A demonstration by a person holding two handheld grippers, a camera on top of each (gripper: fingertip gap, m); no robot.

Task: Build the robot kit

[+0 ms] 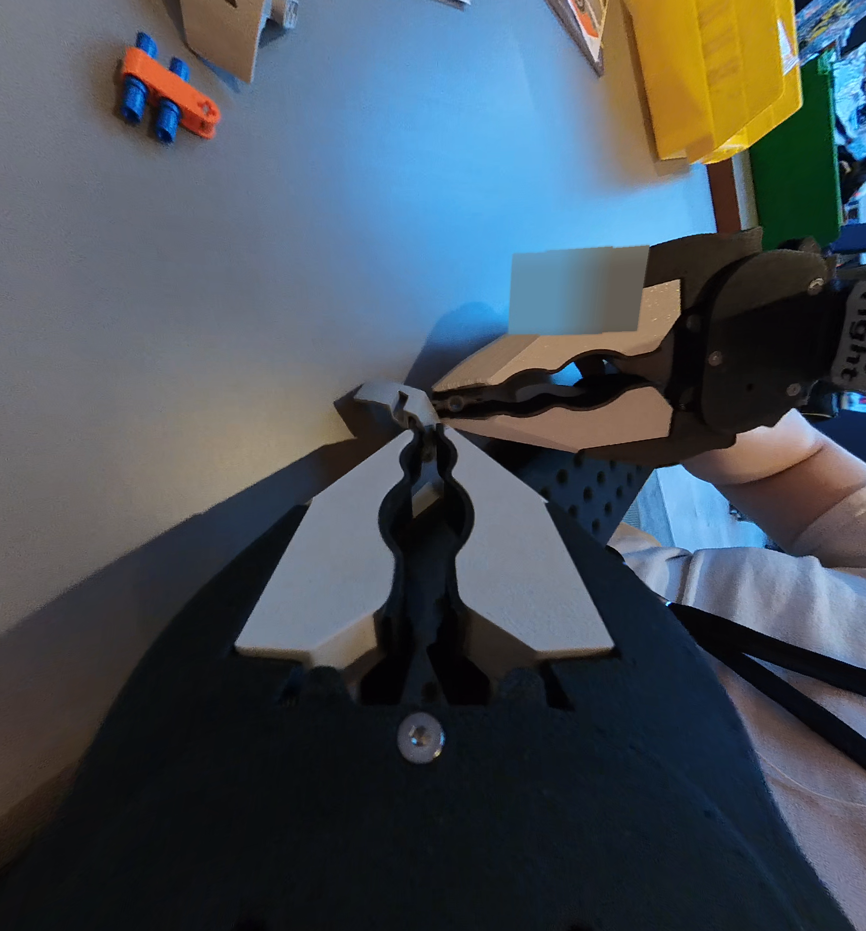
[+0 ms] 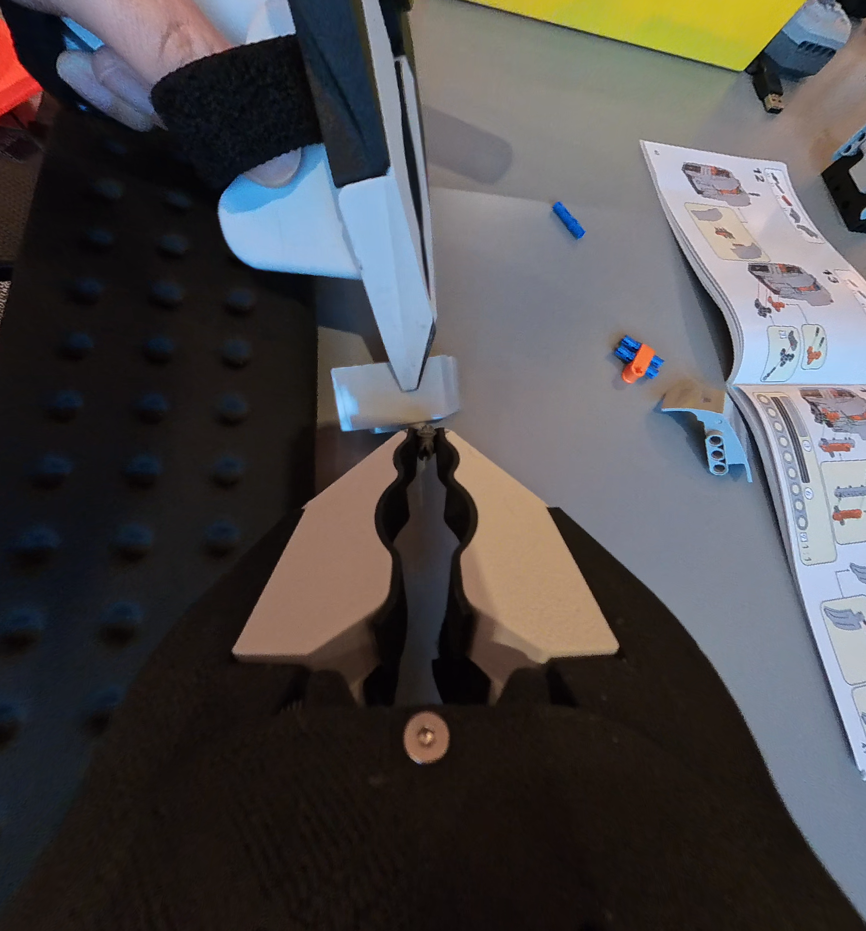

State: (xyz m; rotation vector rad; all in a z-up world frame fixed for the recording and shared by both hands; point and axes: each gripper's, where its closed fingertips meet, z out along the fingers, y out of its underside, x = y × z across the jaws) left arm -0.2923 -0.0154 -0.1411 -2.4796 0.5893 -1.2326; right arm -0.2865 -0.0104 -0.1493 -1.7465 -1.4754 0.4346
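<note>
A grey table (image 2: 546, 282) fills both views. In the right wrist view a black studded board (image 2: 118, 352) covers the side from 7 to 11 o'clock, and an open instruction booklet (image 2: 798, 352) lies at 3 o'clock, its pages curling up at the fold. In the left wrist view yellow bins (image 1: 713, 75) stand at 1 o'clock with a green panel (image 1: 793, 191) just beside them.

The left gripper (image 1: 424, 439) rises from 6 o'clock, its fingers drawn narrow and pinching one corner of a small grey block (image 1: 395, 403) at the centre of the view. The right gripper (image 1: 438, 400) enters from 3 o'clock, fingers also nearly together, tips nipping the same block from its other side; what exactly sits between those tips is too small to tell. In the right wrist view the block (image 2: 395, 403) sits just above centre, over the edge where board meets table, with the left gripper coming straight down onto it from 12 o'clock.

At 3 o'clock, beside the booklet, lies a curved pale-blue piece (image 2: 713, 433). Near it is an orange bar with blue pegs (image 2: 637, 362), seen at 10 o'clock in the left wrist view. A single blue peg (image 2: 568, 220) lies well apart at 1 o'clock.
</note>
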